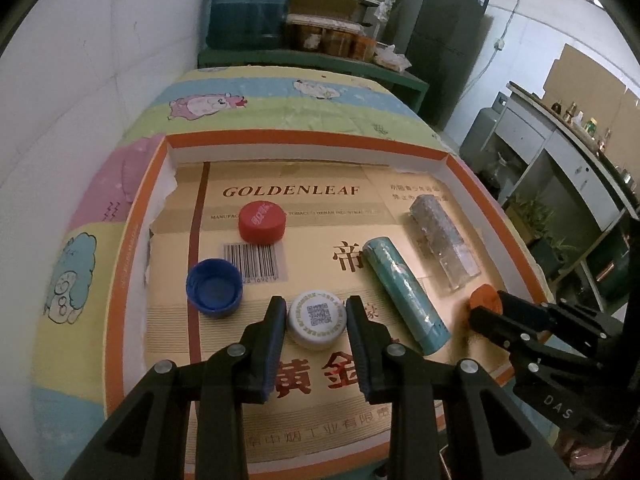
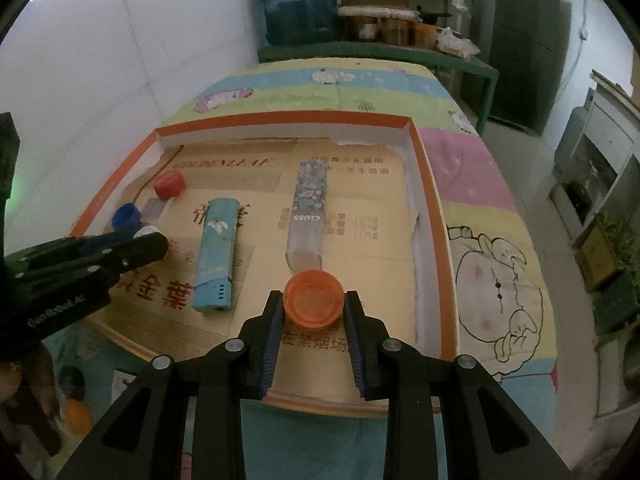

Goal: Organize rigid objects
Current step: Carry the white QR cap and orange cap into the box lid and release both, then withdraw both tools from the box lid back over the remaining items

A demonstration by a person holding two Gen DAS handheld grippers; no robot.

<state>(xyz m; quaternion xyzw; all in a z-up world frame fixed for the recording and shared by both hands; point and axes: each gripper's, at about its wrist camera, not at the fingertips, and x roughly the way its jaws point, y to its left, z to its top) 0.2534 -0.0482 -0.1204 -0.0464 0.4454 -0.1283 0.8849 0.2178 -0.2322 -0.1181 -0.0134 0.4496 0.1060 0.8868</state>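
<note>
A shallow orange-rimmed box [image 1: 304, 136] lined with printed cardboard lies on a cartoon-patterned cloth. My left gripper [image 1: 316, 302] is shut on a white cap with a QR code [image 1: 317, 320], low over the box's near middle. To its right, my right gripper [image 1: 486, 304] is shut on an orange cap [image 1: 482, 296]. The right wrist view shows that orange cap [image 2: 313, 298] hollow side up between the pads of the right gripper [image 2: 313, 296], just in front of a clear glittery tube [image 2: 306, 216]. The left gripper [image 2: 154, 242] shows at the left there, the white cap [image 2: 146, 231] at its tips.
In the box lie a red cap [image 1: 262, 222], a blue cap [image 1: 214, 288] open side up, a teal patterned case [image 1: 406, 292] and the clear glittery tube [image 1: 444, 240]. A white wall is at the left, and shelves with a water jug [image 1: 250, 4] stand behind.
</note>
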